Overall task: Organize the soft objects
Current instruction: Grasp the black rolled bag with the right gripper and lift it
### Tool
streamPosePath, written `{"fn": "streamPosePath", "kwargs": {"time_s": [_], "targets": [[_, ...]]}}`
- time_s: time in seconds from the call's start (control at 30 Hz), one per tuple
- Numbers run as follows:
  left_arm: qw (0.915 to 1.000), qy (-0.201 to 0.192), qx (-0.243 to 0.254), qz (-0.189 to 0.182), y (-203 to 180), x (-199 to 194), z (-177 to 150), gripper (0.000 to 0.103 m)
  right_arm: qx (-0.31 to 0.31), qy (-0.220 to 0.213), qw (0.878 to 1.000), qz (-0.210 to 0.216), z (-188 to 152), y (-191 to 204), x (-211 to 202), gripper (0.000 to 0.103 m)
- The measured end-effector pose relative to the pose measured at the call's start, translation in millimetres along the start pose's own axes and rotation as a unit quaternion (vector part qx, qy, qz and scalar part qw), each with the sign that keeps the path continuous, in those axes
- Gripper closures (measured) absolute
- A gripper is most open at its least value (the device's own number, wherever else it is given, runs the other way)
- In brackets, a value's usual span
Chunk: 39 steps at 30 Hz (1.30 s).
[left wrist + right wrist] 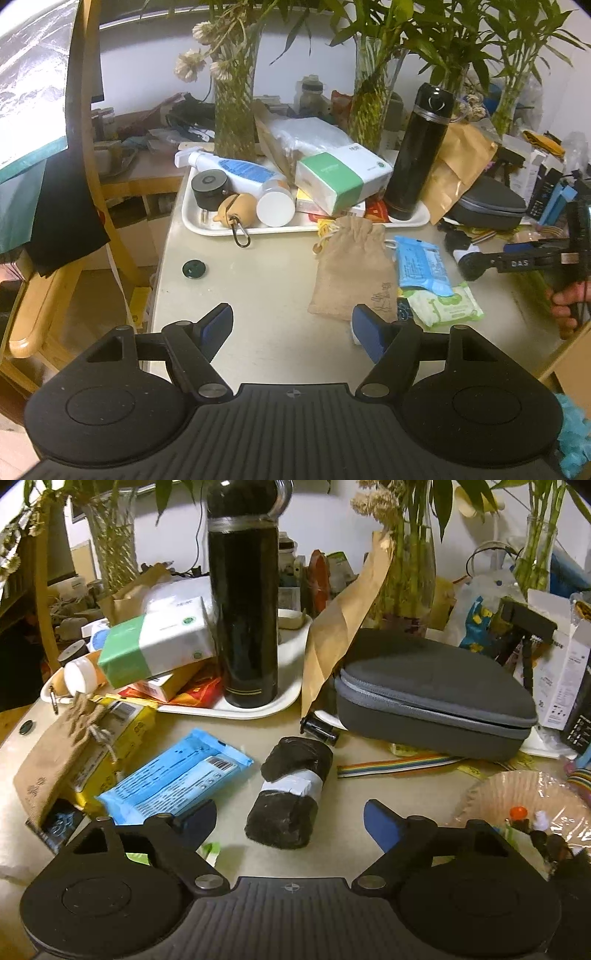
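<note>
The right gripper (290, 821) points down at a black roll (290, 794) bound with a grey tape band, lying on the table (388, 794) between a blue pack (173, 775) and a grey case (432, 698). Its jaws stand wide and hold nothing; the roll's near end sits just ahead of the gap, a little left of centre, and neither pad touches it. The left gripper (291, 326) hangs over bare table near the front edge, jaws fairly wide and empty, with a burlap pouch (351, 269) just beyond its right finger (367, 332).

The step in hand looks like the right gripper's approach to the roll. To do it well, the gripper should go forward and down until the pads bracket the roll's sides, ideally at the tape band, where the bundle is firmest and least likely to squash or shed a layer. The roll lies skewed to the fingers, so a slight wrist turn would square the pads across it. The left pad comes close to the blue pack and a green wipes packet (210, 849) under it; keeping that finger clear avoids pinching a second item. The squeeze should be gentle, the lift straight up, well short of the black flask (245, 609) on the tray (288, 698) behind.

The pouch, blue pack and wipes lie together mid-table, likely the left gripper's share.
</note>
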<state>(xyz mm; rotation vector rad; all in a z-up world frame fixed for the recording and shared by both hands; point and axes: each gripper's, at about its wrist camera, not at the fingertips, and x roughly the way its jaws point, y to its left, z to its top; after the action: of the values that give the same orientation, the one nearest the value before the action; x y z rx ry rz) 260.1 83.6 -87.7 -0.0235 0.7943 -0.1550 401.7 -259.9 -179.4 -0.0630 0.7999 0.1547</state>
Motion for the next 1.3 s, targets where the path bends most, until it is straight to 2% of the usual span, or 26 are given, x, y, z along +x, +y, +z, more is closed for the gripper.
{"fn": "streamPosePath", "kwargs": {"time_s": [0.13,0.33,0.7,0.8,0.97,1.3], "targets": [[1.0000,0.005,-0.006,-0.001,1,3,1,0.032,0.011,0.008,1.000,-0.005,3,-3,18,0.024],[0.9999,0.011,-0.001,0.004,1,8,0,0.032,0.036,0.027,0.999,-0.007,5,-9,40,0.029],[0.9998,0.013,0.013,0.002,-2,13,0,0.032,0.033,0.038,0.999,-0.005,7,-3,59,0.043],[0.9998,0.013,0.015,0.002,-2,14,0,0.032,0.027,0.037,0.999,-0.009,7,1,58,0.054],[0.9998,0.008,0.020,0.004,-4,14,-1,0.032,0.047,0.039,0.998,0.000,9,-2,50,0.056],[0.9998,-0.007,0.015,-0.006,-5,13,1,0.032,0.036,-0.017,0.998,0.044,29,11,-5,0.056]]}}
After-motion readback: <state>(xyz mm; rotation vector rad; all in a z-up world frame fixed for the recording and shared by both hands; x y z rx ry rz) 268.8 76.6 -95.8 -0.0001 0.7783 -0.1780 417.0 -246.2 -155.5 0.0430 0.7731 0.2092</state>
